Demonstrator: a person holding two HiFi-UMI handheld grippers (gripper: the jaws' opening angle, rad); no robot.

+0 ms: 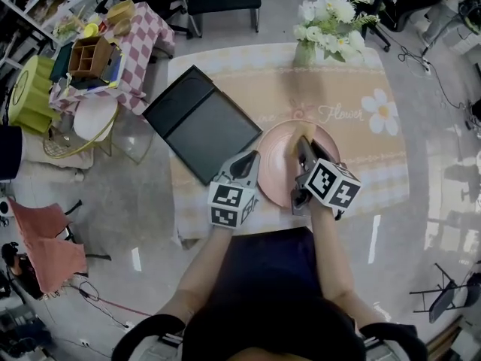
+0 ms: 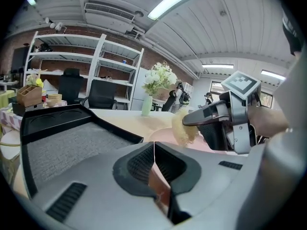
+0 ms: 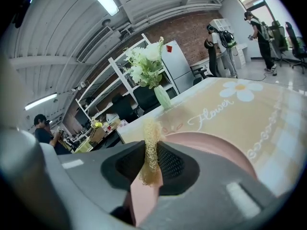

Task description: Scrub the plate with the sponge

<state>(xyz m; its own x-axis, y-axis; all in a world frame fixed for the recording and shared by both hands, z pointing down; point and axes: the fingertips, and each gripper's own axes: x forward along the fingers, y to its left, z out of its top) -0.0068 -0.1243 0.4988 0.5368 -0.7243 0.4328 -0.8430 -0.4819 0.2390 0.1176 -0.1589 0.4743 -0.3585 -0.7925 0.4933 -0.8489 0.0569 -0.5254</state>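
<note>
Gripping a yellow mesh sponge (image 3: pixel 152 138), the right gripper (image 1: pixel 302 145) stood over the pink plate (image 1: pixel 276 156), jaws squeezed on the sponge, whose tuft poked out past them. Whether the sponge touched the plate could not be told. The left gripper (image 1: pixel 250 164) was clamped on the plate's left rim. The plate lay on the table (image 1: pixel 376 156), just beside a black tray (image 1: pixel 199 122).

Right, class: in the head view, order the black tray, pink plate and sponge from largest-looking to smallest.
1. black tray
2. pink plate, though partly covered
3. sponge, clearly the smallest
</note>
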